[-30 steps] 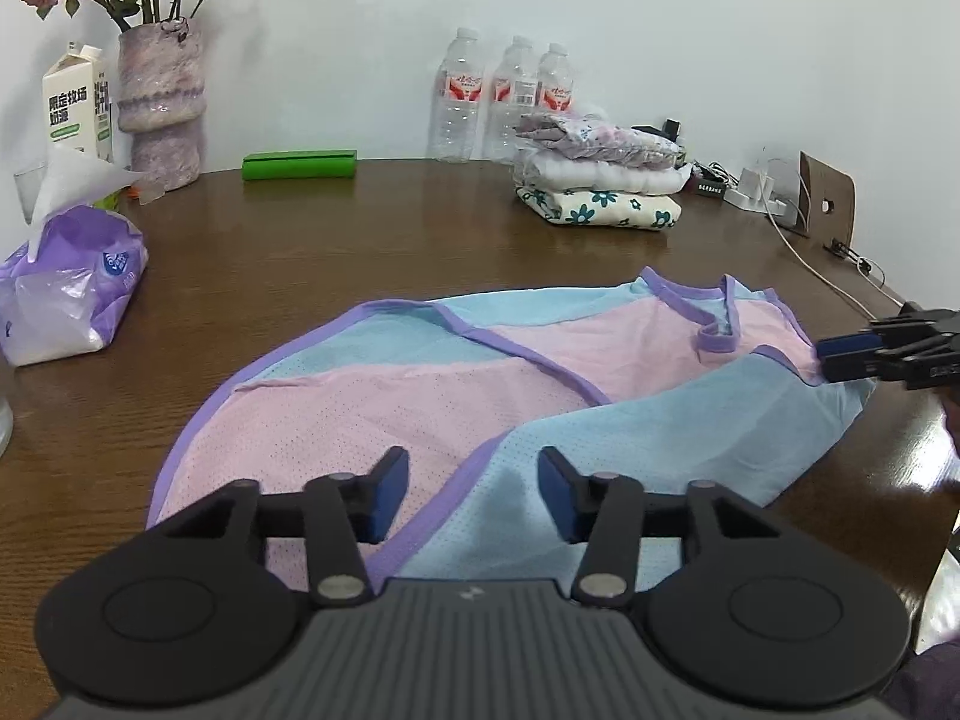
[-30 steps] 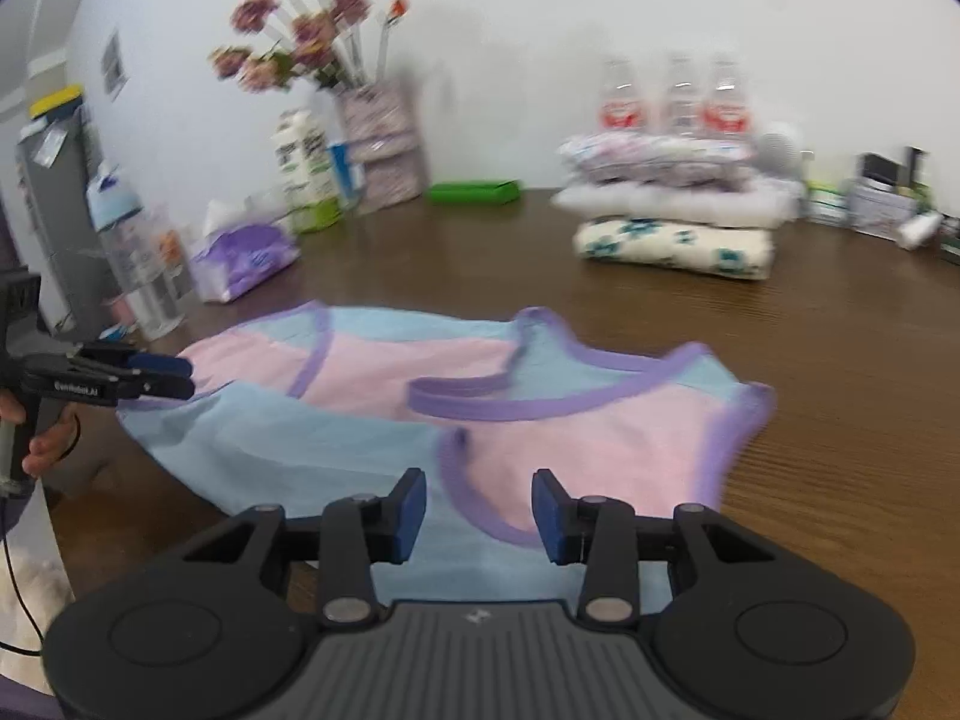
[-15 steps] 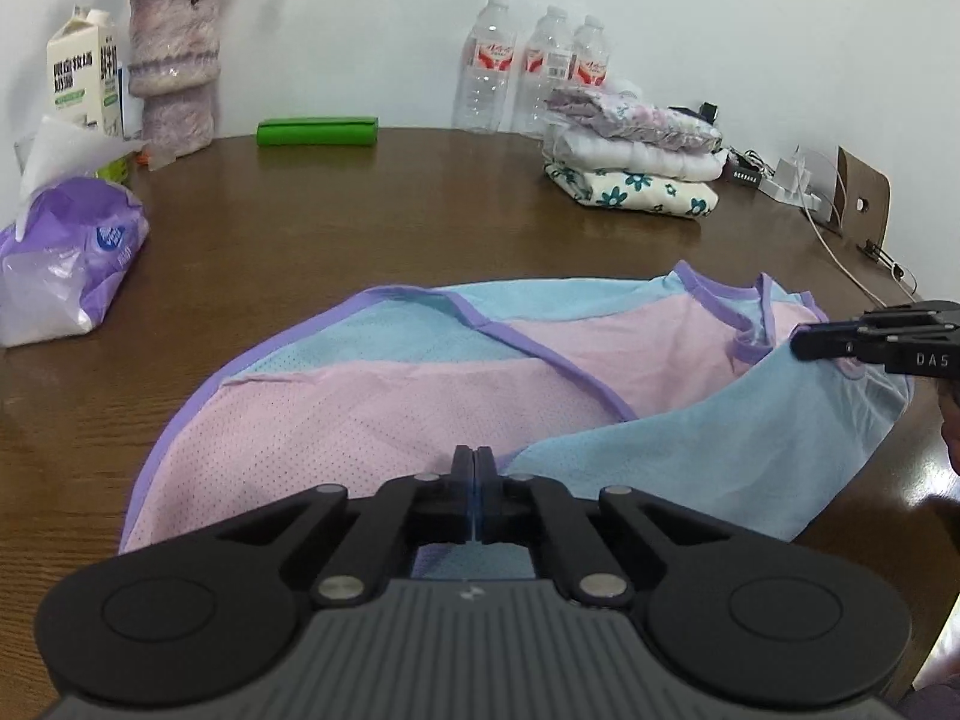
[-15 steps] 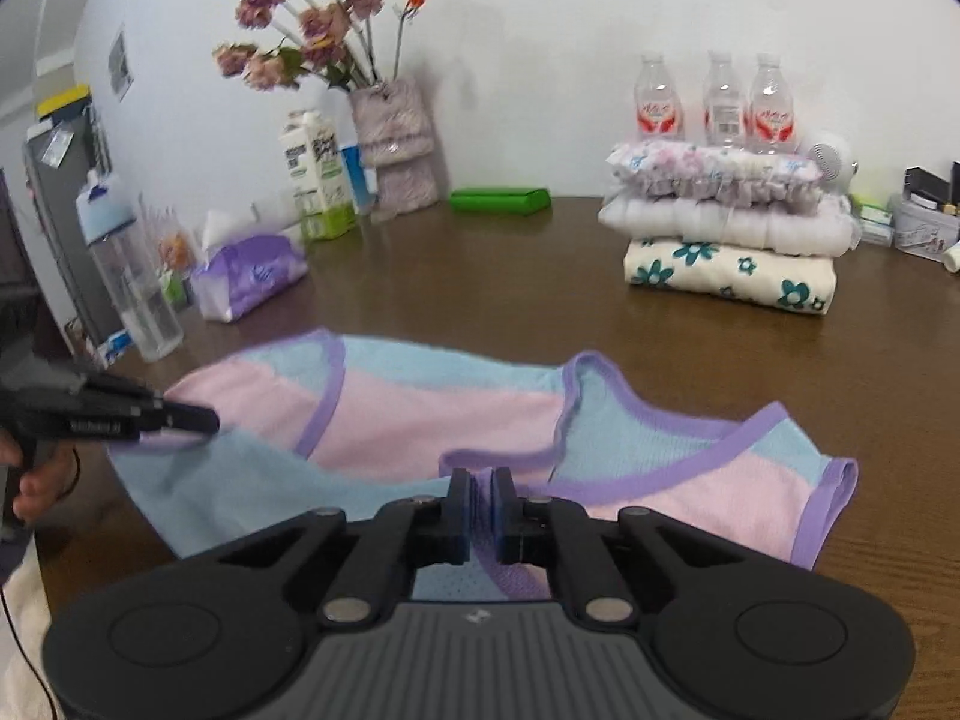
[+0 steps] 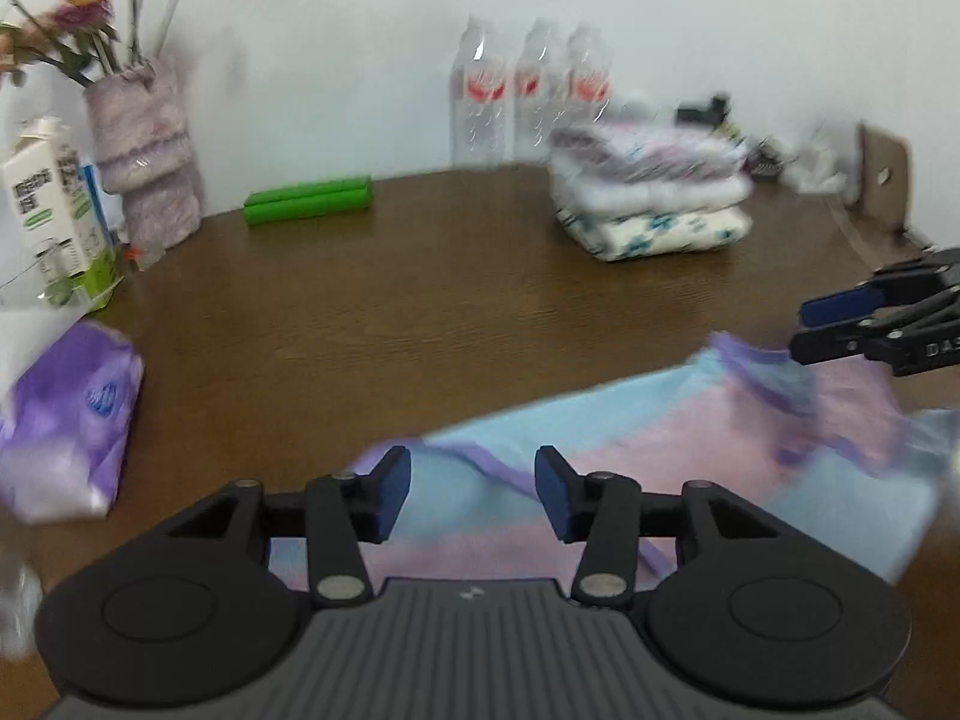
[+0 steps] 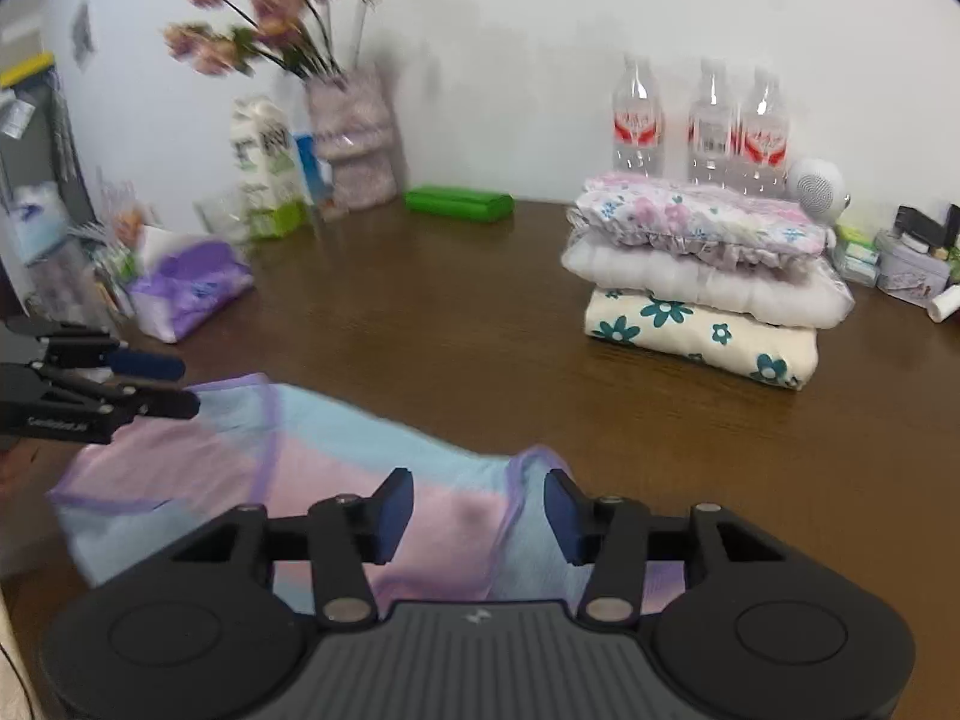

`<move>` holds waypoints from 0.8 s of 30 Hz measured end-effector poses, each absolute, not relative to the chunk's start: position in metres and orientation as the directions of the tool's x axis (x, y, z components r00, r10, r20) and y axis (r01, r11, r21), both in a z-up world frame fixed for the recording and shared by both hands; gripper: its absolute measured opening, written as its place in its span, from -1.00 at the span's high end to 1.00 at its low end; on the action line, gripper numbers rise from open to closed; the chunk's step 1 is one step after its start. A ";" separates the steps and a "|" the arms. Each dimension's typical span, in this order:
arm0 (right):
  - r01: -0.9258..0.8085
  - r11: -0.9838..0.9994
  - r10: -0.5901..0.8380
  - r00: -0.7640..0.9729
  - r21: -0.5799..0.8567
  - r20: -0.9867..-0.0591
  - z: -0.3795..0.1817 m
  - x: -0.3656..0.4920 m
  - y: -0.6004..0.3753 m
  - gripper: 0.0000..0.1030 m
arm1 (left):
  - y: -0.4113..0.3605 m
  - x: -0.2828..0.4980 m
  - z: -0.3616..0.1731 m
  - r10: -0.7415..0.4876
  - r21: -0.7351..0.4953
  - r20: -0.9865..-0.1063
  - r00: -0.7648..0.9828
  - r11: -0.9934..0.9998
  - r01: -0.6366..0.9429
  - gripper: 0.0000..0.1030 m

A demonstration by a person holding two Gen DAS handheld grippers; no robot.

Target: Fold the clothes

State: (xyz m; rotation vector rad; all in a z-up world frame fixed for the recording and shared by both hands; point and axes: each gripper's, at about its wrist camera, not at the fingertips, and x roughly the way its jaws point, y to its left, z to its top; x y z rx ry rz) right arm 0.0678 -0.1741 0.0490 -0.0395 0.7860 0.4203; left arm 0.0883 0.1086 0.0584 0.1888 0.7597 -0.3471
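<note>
Garment (image 5: pixel 690 420) between parted tools

Home, wooden table (image 6: pixel 456 312), flower vase (image 6: pixel 354 138), folded laundry (image 6: pixel 702 276)

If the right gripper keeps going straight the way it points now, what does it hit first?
Most likely the pink and blue garment lying folded just beyond the right gripper. Its fingers have just been opening, with nothing pinched. Past the garment, bare table; depth is hard to judge.
</note>
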 end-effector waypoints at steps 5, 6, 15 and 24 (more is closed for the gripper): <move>-0.354 0.922 0.344 0.565 0.156 -0.750 0.028 0.117 -0.166 0.17 | 0.109 0.126 0.031 -0.203 0.044 -0.755 0.623 0.933 0.356 0.12; -0.350 0.924 0.339 0.556 0.156 -0.759 0.023 0.120 -0.164 0.27 | 0.112 0.127 0.026 -0.198 0.038 -0.757 0.622 0.938 0.344 0.24; -0.364 0.923 0.324 0.561 0.124 -0.762 0.007 0.114 -0.169 0.96 | 0.126 0.129 0.028 -0.242 -0.008 -0.761 0.601 0.931 0.365 0.80; -0.425 0.904 0.357 0.684 0.050 -0.637 0.045 0.031 -0.172 0.97 | 0.121 0.042 0.057 -0.240 0.037 -0.656 0.716 0.937 0.349 0.90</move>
